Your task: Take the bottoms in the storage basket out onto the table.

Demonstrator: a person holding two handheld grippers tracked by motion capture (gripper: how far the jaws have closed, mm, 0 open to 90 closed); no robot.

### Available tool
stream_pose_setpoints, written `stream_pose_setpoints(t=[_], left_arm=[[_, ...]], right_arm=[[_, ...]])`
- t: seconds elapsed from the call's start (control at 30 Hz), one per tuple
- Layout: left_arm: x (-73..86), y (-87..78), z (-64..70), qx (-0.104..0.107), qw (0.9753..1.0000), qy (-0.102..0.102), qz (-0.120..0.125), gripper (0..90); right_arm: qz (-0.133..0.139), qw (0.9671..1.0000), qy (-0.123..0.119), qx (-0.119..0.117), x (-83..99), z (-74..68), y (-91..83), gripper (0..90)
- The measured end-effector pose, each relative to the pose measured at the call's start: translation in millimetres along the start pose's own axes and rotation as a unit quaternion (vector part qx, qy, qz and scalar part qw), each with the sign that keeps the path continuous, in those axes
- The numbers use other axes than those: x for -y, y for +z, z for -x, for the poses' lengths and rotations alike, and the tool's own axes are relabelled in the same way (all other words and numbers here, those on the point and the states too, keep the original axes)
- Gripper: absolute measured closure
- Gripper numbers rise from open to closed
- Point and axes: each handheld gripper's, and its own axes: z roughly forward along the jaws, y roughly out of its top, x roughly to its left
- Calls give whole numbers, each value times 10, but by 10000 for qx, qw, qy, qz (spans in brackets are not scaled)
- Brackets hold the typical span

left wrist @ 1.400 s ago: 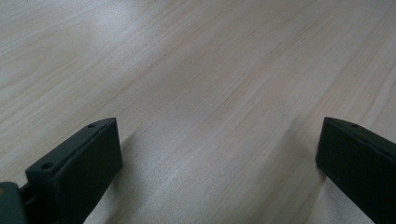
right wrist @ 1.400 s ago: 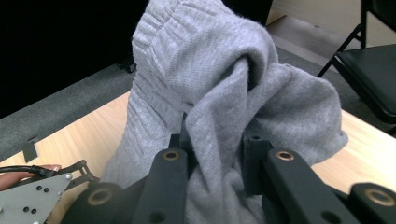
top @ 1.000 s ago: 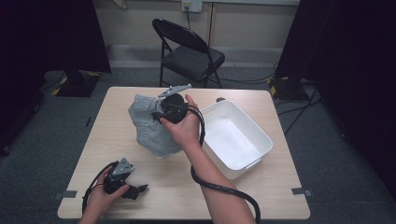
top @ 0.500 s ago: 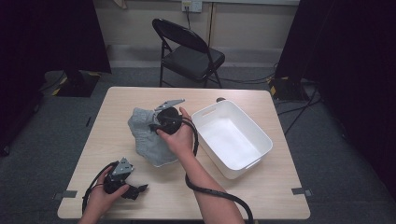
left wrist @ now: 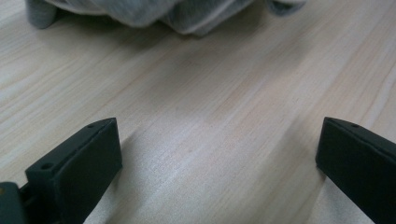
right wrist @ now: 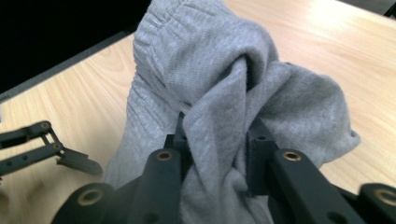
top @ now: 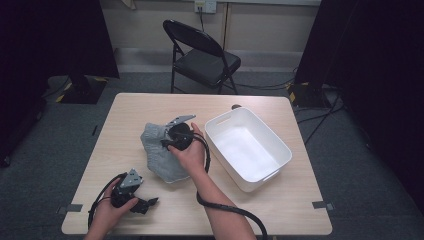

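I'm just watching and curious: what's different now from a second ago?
The right gripper, jaws shut on the grey garment, has dragged it toward the person and slightly left, bunching it. The left gripper stayed open near the table edge, and the white tub hasn't moved.

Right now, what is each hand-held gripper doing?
Left hand-held gripper: open, holding nothing, over the table.
Right hand-held gripper: closed on the grey garment.
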Motion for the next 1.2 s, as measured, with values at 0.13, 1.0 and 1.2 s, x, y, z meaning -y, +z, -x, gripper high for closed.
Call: stream_pose_setpoints(t=[0.13,1.0,1.2], left_arm=[[0,0,0,0,10000,3,-2,0],[-1,-1,-3,3,10000,16,-6,0],[-1,-1,-3,3,10000,16,-6,0]], right_arm=[[72,9999,154,-29,40,35,-8,491],[253,9967,192,747,628,477,-1159,387],[172,9955,235,899,802,534,-1269,430]])
